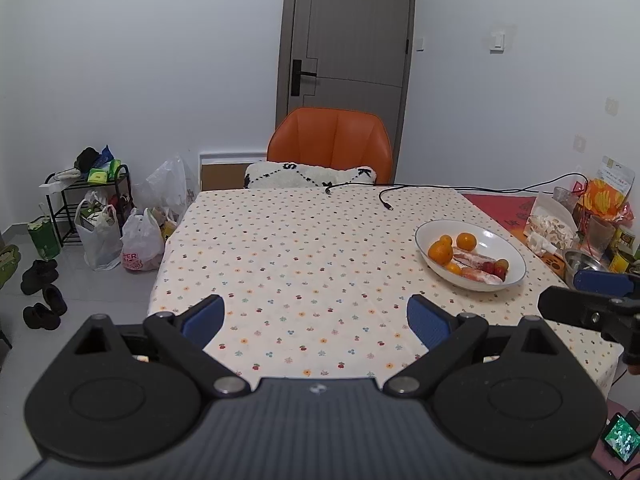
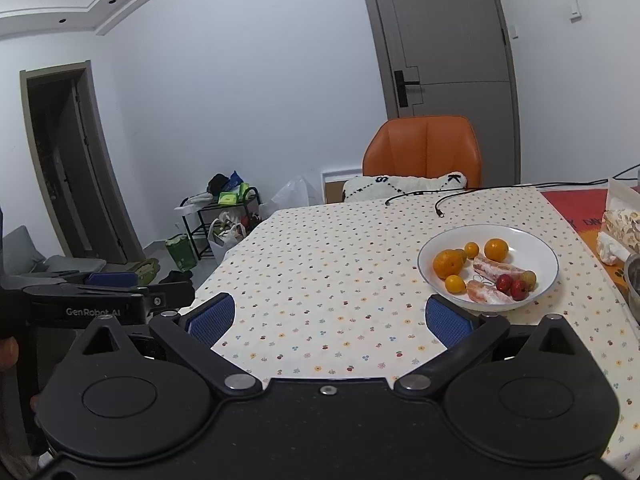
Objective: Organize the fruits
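White walls all around, with a grey door [image 1: 348, 36] at the back. Orange chair [image 1: 334, 142] pushed up to the far side of the table, a fluffy white cushion [image 1: 310, 174] on its seat. Table covered by a cream cloth [image 1: 288, 248] with tiny fruit and flower dots. Black cable [image 1: 404, 192] lying near the far edge. White bowl [image 2: 536, 240] toward the right side of the cloth, holding the fruits [image 2: 450, 263]: oranges, little red ones, a green one, and peeled pieces. Packets and cups [image 1: 596, 220] crowded at the right end. Bags [image 1: 120, 236] and a black rack [image 1: 86, 200] on the floor to the left, shoes [image 1: 40, 288] beside them. Left gripper [image 1: 316, 318] above the near edge, blue pads wide apart, holding nothing. Right gripper [image 2: 330, 318] just the same, pads apart, close to the bowl.
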Motion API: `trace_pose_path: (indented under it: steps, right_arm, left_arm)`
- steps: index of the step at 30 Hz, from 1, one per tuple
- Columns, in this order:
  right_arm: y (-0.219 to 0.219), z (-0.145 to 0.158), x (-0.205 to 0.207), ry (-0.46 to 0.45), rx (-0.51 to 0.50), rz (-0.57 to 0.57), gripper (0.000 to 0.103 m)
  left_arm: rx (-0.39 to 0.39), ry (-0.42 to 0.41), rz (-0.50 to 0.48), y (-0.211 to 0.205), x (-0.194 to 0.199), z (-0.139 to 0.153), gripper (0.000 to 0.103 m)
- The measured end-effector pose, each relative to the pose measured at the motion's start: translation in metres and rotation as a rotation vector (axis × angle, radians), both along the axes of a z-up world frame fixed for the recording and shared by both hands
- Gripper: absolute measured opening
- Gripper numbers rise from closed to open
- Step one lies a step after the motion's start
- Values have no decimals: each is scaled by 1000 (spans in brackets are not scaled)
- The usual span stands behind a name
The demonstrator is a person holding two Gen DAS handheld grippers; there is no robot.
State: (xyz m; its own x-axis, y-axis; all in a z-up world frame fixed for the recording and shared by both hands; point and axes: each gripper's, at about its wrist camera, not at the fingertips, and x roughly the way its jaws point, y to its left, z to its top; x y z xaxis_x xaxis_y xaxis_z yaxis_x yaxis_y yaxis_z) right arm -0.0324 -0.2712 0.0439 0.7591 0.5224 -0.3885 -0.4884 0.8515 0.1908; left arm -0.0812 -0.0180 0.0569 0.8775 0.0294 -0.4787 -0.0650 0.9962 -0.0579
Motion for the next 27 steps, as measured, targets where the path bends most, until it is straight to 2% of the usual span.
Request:
trace_pose_path:
  steps: [27]
  right_arm:
    - [-4, 0, -2, 0, 0, -28, 103]
  left_arm:
    - [-9, -1, -10, 0, -2, -3, 97]
